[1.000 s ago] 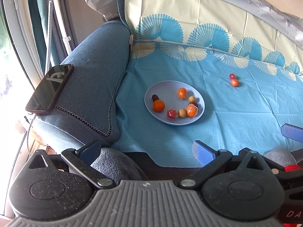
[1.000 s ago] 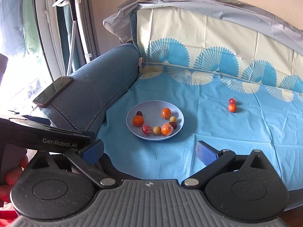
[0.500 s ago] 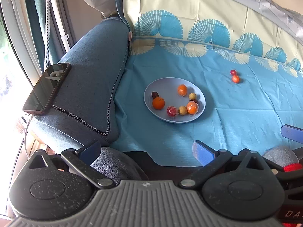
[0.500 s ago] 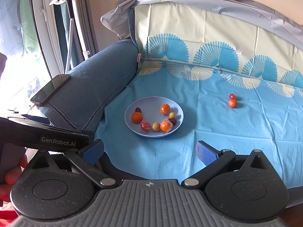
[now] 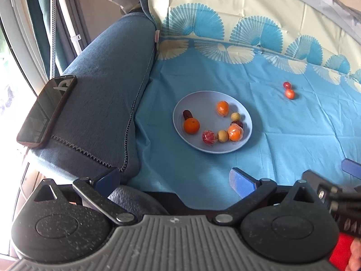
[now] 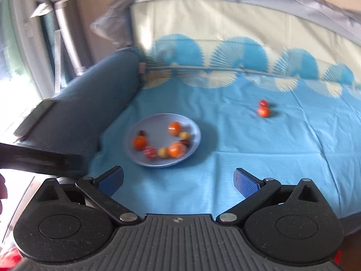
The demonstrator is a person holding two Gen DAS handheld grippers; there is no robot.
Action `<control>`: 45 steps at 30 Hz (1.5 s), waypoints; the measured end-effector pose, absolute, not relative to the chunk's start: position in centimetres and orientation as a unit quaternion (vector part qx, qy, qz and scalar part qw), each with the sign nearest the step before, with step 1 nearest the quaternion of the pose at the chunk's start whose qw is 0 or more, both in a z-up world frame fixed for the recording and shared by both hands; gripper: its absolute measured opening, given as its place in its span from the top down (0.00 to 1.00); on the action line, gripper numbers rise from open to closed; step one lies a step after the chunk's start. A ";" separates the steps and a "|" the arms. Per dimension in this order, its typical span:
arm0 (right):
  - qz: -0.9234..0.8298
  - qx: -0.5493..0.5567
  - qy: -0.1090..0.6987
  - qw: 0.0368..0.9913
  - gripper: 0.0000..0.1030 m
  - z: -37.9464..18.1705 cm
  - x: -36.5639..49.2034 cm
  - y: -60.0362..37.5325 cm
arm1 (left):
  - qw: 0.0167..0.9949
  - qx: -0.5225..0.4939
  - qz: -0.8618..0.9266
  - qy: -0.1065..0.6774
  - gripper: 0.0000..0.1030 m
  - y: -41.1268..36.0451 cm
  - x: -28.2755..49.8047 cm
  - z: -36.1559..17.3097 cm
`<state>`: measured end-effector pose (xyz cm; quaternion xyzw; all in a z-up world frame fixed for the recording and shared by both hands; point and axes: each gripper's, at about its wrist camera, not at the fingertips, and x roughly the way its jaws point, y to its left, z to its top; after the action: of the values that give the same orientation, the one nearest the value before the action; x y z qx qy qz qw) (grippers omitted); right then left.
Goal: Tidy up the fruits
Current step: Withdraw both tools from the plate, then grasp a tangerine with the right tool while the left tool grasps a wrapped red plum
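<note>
Right wrist view, blurred: two loose fruits (image 6: 263, 108) are seen on the blue sheet (image 6: 259, 158) at about 1 o'clock from the right gripper (image 6: 178, 180), well apart from the plate (image 6: 135, 155) at 11 o'clock. Right gripper is judged nearer. Both right and left gripper (image 5: 174, 179) jaws are held wide apart, empty. No long axis noted; fruits round. No writing readable.

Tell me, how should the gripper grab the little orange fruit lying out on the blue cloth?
Probably from above, pinching the orange fruit around its round middle. The red fruit sits right against its far side, so put the fingers on its left and right, where only bare cloth lies.
</note>
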<state>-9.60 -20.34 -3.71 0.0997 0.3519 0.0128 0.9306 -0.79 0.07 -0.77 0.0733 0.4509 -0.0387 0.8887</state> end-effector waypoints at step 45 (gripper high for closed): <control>-0.426 0.206 0.316 0.822 0.63 -24.2 13.2 -53.6 | 0.853 0.135 -0.219 0.455 0.00 -39.0 29.8 -16.4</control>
<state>13.23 -53.58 -24.20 0.2059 0.3161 -0.4261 0.8223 29.84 -38.98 -16.45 0.1349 0.4551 -0.2187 0.8525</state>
